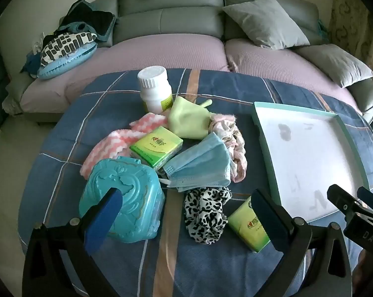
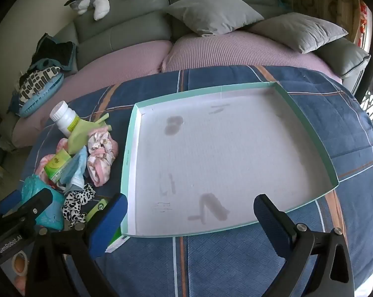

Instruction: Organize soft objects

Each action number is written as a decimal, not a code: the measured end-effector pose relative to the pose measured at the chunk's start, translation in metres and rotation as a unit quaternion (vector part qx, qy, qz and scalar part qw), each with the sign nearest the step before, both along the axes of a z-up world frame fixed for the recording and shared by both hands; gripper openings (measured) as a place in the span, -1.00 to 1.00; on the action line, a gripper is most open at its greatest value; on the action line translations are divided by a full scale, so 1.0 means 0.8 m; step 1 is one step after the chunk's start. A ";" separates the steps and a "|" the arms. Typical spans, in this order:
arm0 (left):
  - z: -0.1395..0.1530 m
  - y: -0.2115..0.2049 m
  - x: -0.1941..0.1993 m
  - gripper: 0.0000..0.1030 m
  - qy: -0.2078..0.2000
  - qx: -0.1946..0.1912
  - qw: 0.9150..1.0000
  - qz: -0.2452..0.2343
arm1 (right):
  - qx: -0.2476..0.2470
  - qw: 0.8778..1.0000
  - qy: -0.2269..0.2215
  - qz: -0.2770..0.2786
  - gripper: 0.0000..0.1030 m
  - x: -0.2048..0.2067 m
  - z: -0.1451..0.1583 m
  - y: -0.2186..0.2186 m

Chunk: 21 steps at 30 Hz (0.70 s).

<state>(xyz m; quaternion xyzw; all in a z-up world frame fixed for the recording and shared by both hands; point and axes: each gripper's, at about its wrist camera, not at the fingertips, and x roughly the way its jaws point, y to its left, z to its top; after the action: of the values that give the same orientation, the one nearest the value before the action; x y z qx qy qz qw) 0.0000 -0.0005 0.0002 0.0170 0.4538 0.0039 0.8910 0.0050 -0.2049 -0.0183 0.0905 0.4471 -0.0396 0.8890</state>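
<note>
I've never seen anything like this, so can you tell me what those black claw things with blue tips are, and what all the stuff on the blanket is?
Those claws are two grabbers that a person holds, one in each hand. Each has a small camera looking along its two fingers, so each picture is one grabber's view. The left gripper hangs over a pile: a teal plastic case, a blue face mask, a leopard-print scrunchie, two green tissue packs, a light green cloth, a pink striped cloth, a pink floral scrunchie and a white bottle. The right gripper looks at a shallow box lid with nothing in it. Both grabbers are wide open and hold nothing.
</note>
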 end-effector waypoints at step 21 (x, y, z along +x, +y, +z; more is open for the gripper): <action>0.004 -0.001 0.001 1.00 -0.001 0.016 1.000 0.011 | 0.000 1.000 0.004 0.005 1.00 0.001 -0.001 0.007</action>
<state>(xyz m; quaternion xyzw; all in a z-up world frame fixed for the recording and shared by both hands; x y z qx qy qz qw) 0.0004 -0.0017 0.0034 0.0261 0.4526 0.0211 0.8911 0.0061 -0.1991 -0.0190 0.0877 0.4514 -0.0356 0.8873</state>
